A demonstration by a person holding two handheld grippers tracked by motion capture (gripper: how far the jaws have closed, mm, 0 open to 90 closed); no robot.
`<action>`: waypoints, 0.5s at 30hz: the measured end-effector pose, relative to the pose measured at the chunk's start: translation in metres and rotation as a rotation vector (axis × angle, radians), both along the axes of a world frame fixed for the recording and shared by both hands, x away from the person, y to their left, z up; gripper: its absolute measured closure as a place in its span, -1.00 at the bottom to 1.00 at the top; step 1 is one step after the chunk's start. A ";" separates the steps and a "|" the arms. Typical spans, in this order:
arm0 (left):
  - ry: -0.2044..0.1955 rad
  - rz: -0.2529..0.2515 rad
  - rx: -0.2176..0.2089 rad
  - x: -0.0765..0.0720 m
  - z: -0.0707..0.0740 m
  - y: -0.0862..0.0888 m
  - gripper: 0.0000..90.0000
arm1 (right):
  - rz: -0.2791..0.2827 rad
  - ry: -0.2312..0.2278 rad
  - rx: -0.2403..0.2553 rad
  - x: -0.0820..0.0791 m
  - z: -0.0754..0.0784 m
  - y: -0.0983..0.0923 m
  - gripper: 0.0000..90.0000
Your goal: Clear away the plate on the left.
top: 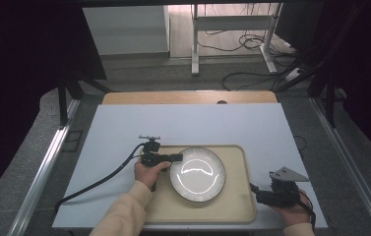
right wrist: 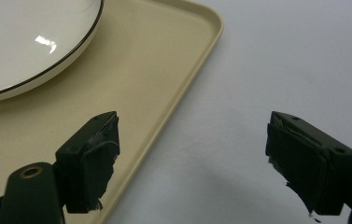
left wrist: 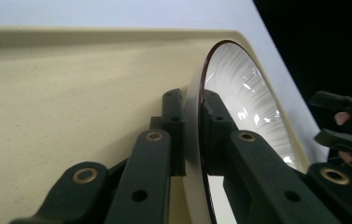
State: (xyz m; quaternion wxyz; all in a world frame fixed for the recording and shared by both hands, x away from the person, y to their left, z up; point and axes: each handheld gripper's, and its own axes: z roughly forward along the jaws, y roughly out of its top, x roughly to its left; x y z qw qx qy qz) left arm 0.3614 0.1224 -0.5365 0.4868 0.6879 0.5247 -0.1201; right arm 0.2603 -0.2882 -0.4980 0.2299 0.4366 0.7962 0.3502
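A white plate (top: 198,174) with a dark rim lies on a beige tray (top: 232,202) on the white table. My left gripper (top: 179,157) comes in from the plate's left and is shut on its rim. In the left gripper view the two jaws (left wrist: 193,126) pinch the plate's edge (left wrist: 239,98), one pad under it and one on top, above the tray floor (left wrist: 71,93). My right gripper (top: 258,192) rests at the tray's right front corner, open. In its own view the open jaws (right wrist: 192,154) straddle the tray's rim (right wrist: 141,70), with the plate (right wrist: 19,42) at upper left.
The white tabletop (top: 183,123) stretches bare behind and beside the tray, and a wooden strip (top: 188,97) runs along its far edge. Metal rails flank the table. Beyond it stand desk legs (top: 195,44) and loose cables on the floor.
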 end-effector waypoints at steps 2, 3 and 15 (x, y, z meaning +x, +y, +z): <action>-0.001 0.002 0.009 0.001 -0.002 0.000 0.85 | 0.001 0.001 -0.001 0.000 0.000 0.000 -0.60; -0.001 0.000 0.015 0.001 -0.002 0.000 0.85 | 0.001 0.002 -0.002 0.000 0.000 0.000 -0.60; -0.037 -0.006 0.095 -0.001 -0.009 -0.003 0.83 | 0.002 0.006 -0.003 0.000 -0.001 0.000 -0.60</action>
